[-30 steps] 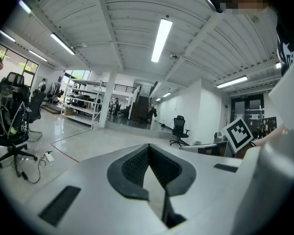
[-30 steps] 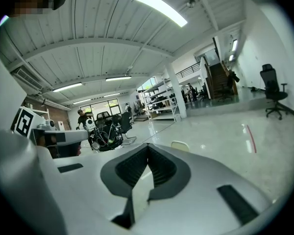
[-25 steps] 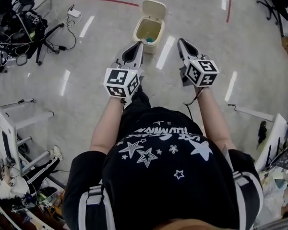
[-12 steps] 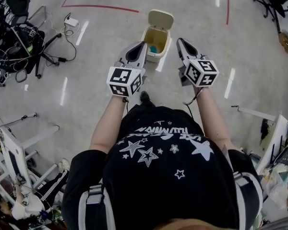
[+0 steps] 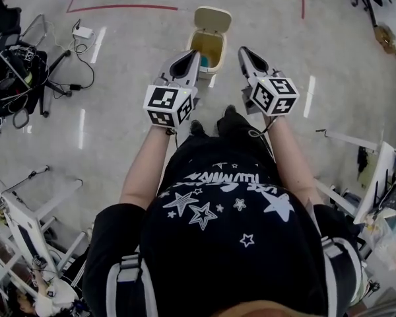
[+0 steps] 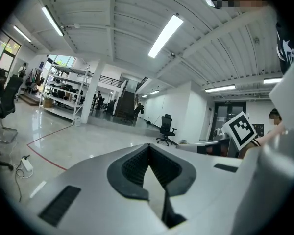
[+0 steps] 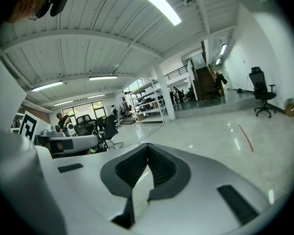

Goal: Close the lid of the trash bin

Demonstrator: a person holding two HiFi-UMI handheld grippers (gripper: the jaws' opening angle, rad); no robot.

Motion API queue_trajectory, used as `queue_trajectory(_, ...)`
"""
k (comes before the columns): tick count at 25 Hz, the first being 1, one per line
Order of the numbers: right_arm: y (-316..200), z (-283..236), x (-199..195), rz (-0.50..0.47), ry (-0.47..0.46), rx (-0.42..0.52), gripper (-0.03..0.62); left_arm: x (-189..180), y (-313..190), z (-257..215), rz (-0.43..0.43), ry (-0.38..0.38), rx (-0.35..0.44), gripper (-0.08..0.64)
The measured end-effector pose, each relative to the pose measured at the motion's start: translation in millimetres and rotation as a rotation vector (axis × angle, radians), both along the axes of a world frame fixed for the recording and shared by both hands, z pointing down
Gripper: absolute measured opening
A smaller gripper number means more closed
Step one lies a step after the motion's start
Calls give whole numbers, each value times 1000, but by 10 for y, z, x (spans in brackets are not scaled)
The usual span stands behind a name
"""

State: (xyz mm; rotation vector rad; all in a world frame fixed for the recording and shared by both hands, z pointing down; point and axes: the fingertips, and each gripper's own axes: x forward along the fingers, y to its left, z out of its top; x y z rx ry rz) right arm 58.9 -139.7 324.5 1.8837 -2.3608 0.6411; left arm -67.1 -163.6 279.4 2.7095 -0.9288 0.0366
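In the head view a small cream trash bin (image 5: pixel 207 47) stands on the floor ahead, its lid (image 5: pixel 212 18) tipped up and back, with something teal inside. My left gripper (image 5: pixel 193 56) is held in the air with its shut tips over the bin's near left corner. Just right of the bin my right gripper (image 5: pixel 242 50) is also shut and empty. Both gripper views point up across the hall and do not show the bin. The left gripper (image 6: pixel 148 148) and right gripper (image 7: pixel 147 148) jaws meet at their tips there.
Cables, tripod legs and black gear (image 5: pixel 20 71) lie on the floor at the left, with a power strip (image 5: pixel 82 32) near a red tape line (image 5: pixel 119 7). A white rack (image 5: pixel 26 223) stands at lower left. Clutter (image 5: pixel 383 190) lines the right edge.
The person has stepped forward, and shoes now show below the grippers. Both grippers have drifted slightly up the view and nearer the bin, still shut. The lid is still up.
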Motion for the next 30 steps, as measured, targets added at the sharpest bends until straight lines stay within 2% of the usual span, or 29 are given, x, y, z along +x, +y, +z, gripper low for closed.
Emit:
queue_trajectory(9,-448,178,334,-54,-36,-10,5,329,-338,109,-35,-58,2,11)
queue_trajectory(22,-1552,541,929,-133,-64,-86,6,899,-1288,461,-136,-104,-86,11)
queue_trajectory(30,-2041,872,1323,-176,-72,-135,6,1254,-1727,773,-191,-125,-139,11)
